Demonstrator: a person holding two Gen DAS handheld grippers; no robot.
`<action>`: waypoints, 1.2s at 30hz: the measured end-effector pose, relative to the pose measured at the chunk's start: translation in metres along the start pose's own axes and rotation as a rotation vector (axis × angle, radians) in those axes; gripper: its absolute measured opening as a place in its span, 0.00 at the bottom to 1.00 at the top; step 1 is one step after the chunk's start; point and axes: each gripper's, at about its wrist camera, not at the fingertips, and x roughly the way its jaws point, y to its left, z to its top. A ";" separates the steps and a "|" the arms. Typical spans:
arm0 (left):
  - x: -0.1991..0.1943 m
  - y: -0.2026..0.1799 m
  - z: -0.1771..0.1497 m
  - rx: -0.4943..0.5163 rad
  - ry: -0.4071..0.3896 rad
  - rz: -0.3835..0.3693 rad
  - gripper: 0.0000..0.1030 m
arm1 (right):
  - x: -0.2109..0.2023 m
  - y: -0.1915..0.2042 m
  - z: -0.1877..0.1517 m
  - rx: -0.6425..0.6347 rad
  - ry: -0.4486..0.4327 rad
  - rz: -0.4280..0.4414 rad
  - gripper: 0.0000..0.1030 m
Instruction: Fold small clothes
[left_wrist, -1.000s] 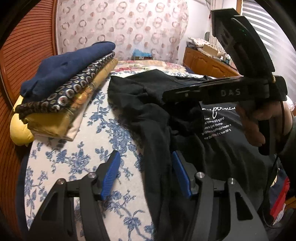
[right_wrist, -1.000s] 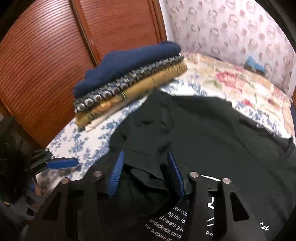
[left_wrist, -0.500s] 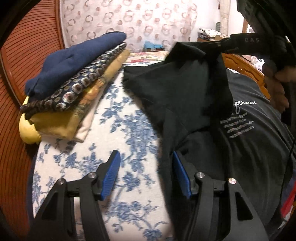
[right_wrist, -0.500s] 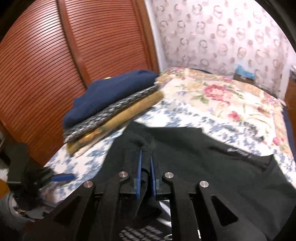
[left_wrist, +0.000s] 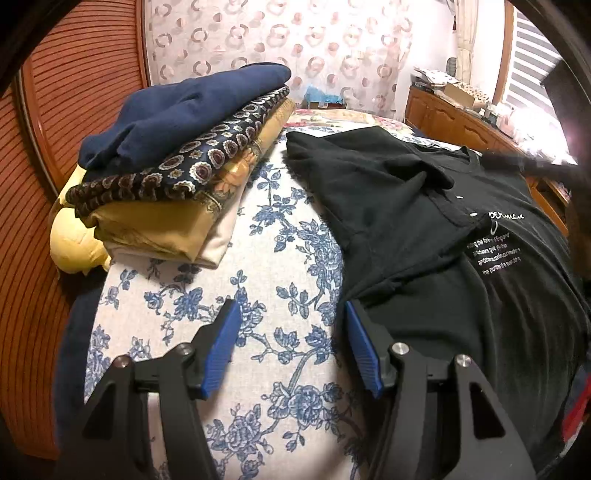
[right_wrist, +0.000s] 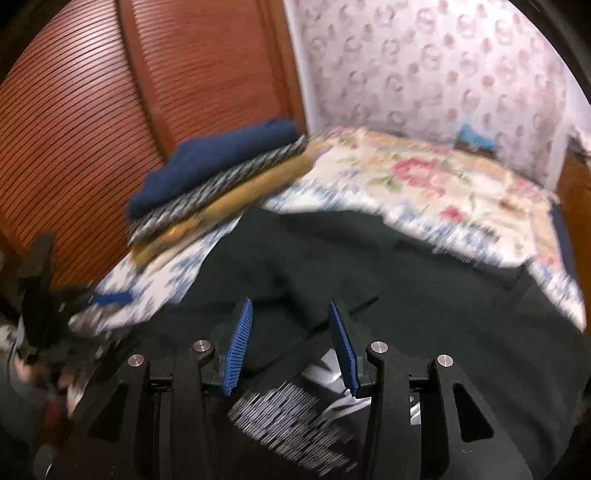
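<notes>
Black T-shirt (left_wrist: 417, 221) sleeve now lies folded over its chest since my right gripper (right_wrist: 291, 343) is opening off it, left gripper (left_wrist: 291, 347) released, so 1 side fold looks finished

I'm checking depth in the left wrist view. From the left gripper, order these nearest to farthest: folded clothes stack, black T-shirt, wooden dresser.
1. black T-shirt: right beside the left gripper, its edge at the right-hand finger.
2. folded clothes stack: farther up the bed, on the left.
3. wooden dresser: far right, beyond the bed.
</notes>
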 end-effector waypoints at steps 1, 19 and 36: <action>-0.002 -0.001 -0.001 0.003 -0.006 -0.005 0.56 | 0.004 0.004 -0.008 0.008 0.022 0.025 0.42; 0.006 -0.004 0.003 0.005 0.002 -0.002 0.56 | 0.017 0.024 -0.055 -0.025 0.128 0.067 0.06; 0.007 -0.008 0.003 0.008 -0.003 0.000 0.60 | 0.047 -0.056 0.015 0.167 0.020 -0.057 0.43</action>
